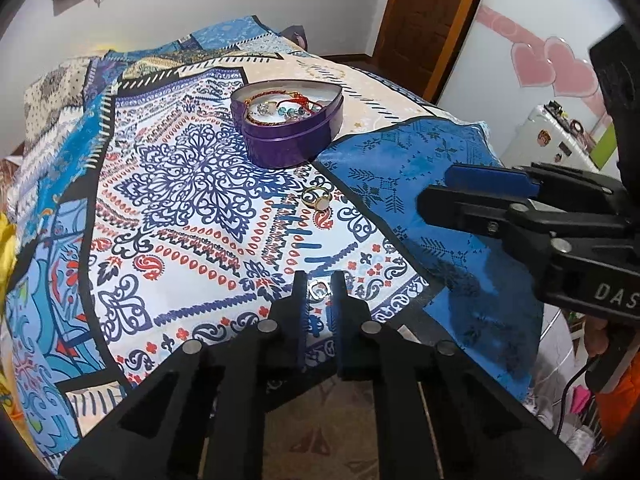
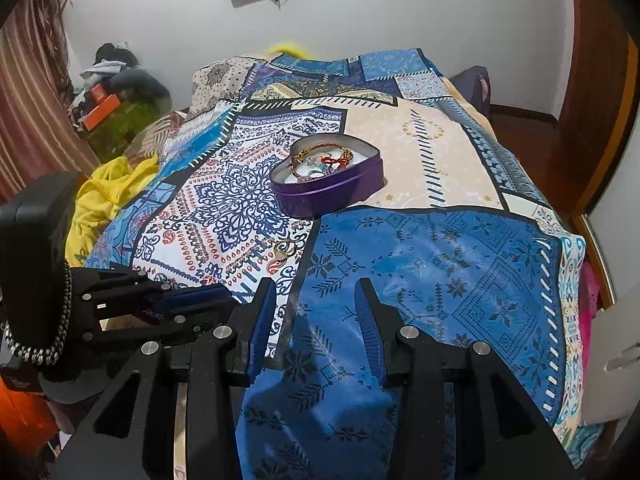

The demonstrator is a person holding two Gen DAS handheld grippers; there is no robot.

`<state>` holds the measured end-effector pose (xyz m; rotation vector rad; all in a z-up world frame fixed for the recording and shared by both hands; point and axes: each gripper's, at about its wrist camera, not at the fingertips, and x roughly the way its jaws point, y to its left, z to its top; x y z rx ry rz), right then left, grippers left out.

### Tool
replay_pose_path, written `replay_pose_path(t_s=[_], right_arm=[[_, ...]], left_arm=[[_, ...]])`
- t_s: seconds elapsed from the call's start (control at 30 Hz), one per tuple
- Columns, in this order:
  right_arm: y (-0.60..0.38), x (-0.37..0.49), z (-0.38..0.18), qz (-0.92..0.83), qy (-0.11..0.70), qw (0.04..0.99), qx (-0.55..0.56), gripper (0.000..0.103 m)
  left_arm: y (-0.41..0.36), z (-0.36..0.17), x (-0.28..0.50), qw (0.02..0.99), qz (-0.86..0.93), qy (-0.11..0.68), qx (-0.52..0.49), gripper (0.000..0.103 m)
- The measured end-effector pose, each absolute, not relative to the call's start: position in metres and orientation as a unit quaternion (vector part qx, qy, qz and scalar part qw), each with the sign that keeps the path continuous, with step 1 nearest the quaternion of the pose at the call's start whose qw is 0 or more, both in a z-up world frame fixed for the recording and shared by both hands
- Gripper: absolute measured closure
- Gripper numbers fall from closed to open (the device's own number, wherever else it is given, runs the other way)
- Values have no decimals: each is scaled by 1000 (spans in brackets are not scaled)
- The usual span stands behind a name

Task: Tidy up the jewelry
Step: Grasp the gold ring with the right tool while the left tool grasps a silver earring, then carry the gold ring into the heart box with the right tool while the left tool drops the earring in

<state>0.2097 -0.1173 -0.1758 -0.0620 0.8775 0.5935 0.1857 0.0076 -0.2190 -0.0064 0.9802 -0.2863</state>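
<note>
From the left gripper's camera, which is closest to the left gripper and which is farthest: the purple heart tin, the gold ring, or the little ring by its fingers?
1. Little ring, between the left gripper fingers.
2. Gold ring, farther up the cloth.
3. Purple heart tin, behind it, farthest.

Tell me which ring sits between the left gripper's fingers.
The silver ring, between the left gripper fingers; the gold ring lies apart, nearer the purple tin.

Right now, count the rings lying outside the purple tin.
2: one ring between the left gripper fingers, another ring on the bedspread just before the tin. Others may hide inside.
</note>
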Motion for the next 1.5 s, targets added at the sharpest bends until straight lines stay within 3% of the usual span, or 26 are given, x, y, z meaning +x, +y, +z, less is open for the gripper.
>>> replay_pose_path(t_s=[0.73,0.9,1.5], right_arm=[[-66,236,-202,297,422,853,-85,66],[-62,236,-205,293,417,854,-105,87],[-77,236,-167,296,374,876,-78,87]], left_arm=[[58,-200,196,890,-108,439,-56,94],[57,-201,201,890,-110,439,-57,94],[50,-165,214,908,-111,400,-46,94]])
